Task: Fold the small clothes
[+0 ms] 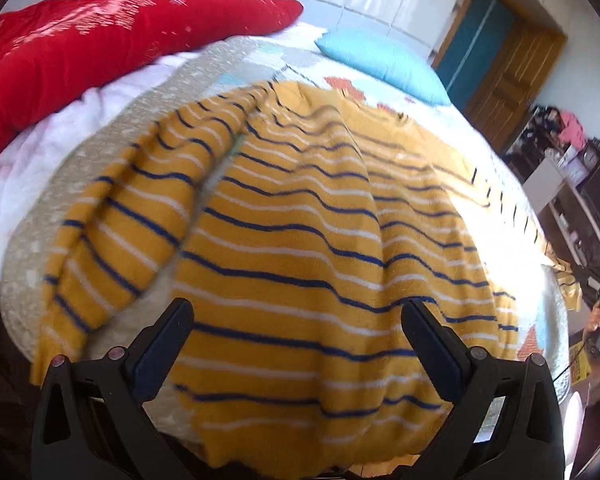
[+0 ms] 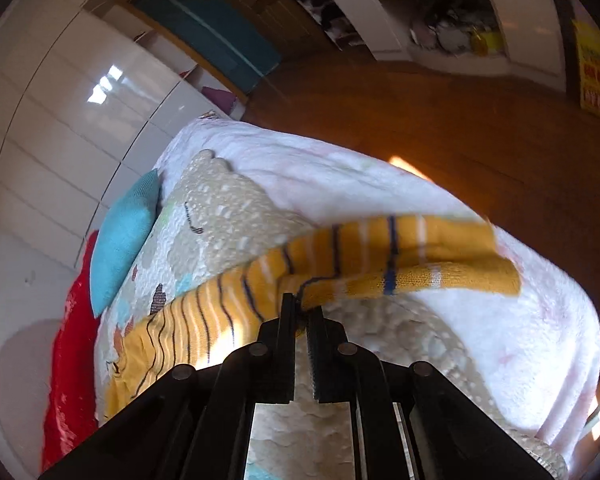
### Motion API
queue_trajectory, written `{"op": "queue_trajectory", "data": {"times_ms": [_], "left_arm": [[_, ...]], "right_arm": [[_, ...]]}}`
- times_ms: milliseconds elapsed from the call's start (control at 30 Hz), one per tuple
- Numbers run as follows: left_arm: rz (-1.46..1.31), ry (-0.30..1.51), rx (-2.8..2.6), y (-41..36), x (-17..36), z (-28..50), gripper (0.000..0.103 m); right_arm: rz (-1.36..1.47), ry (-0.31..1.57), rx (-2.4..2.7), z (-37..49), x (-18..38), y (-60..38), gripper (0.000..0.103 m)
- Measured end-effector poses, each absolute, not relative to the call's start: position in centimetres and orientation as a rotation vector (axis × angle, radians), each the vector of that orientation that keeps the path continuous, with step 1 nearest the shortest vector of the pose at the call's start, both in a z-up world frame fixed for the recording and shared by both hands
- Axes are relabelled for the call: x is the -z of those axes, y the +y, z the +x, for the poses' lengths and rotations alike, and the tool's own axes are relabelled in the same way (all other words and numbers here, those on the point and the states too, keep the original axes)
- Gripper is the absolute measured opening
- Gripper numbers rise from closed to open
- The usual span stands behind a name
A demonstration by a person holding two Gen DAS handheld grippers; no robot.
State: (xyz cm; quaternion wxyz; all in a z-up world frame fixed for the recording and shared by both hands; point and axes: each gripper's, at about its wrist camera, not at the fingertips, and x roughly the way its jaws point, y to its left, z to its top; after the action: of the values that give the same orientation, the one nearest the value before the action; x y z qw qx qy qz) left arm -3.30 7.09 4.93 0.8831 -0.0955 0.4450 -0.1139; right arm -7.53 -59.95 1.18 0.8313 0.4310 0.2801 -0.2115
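A mustard-yellow sweater [image 1: 300, 240] with navy and white stripes lies spread on the bed, one sleeve [image 1: 112, 240] stretched along its left side. My left gripper [image 1: 296, 312] hovers open just above the sweater's near hem, nothing between its fingers. In the right wrist view my right gripper [image 2: 302, 306] is shut on the other sleeve [image 2: 380, 264], pinching a fold of it and lifting it off the bed. The sleeve's cuff end hangs to the right of the pinch. The sweater's body [image 2: 180, 340] trails off to the left.
The sweater rests on a patterned quilt [image 1: 220, 60] over a white blanket [image 2: 340, 168]. A red pillow [image 1: 100, 40] and a light blue pillow [image 1: 384, 60] lie at the far end. Beyond the bed are wooden floor [image 2: 420, 120], a door [image 1: 500, 60] and cluttered shelves [image 1: 572, 184].
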Motion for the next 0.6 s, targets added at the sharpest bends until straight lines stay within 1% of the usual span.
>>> {"op": "queue_trajectory", "data": {"times_ms": [100,167,267,367,433,533,567,600], "left_arm": [[-0.229,0.883,0.207,10.0,-5.9,-4.4,0.103],[-0.259,0.875,0.184,12.1,-6.1,-4.8,0.103],[-0.329,0.879,0.16,15.3,-5.9,-5.1,0.103],[-0.391,0.863,0.137,18.1,-5.6,-5.6,0.103],[-0.407,0.856,0.12,19.5,-5.5,-5.9,0.103],[-0.423,0.836,0.105,21.1,-5.4,-6.5,0.103],[-0.431,0.829,0.102,21.6,-5.4,-6.7,0.103],[-0.439,0.821,0.1,22.0,-5.4,-6.9,0.103]], "right_arm": [[0.704,0.58,0.351,-2.5,-7.3,-54.0,0.007],[0.569,0.572,0.258,1.4,-10.7,-48.2,0.006],[0.361,0.604,0.077,7.8,-13.1,-36.9,0.006],[0.155,0.683,-0.094,12.7,-11.2,-24.5,0.006],[0.016,0.766,-0.182,14.7,-7.6,-17.0,0.006],[-0.29,0.87,-0.2,15.7,-1.0,-7.7,0.007],[-0.388,0.873,-0.185,15.4,0.8,-5.9,0.009],[-0.485,0.855,-0.159,15.0,2.1,-4.3,0.015]]}}
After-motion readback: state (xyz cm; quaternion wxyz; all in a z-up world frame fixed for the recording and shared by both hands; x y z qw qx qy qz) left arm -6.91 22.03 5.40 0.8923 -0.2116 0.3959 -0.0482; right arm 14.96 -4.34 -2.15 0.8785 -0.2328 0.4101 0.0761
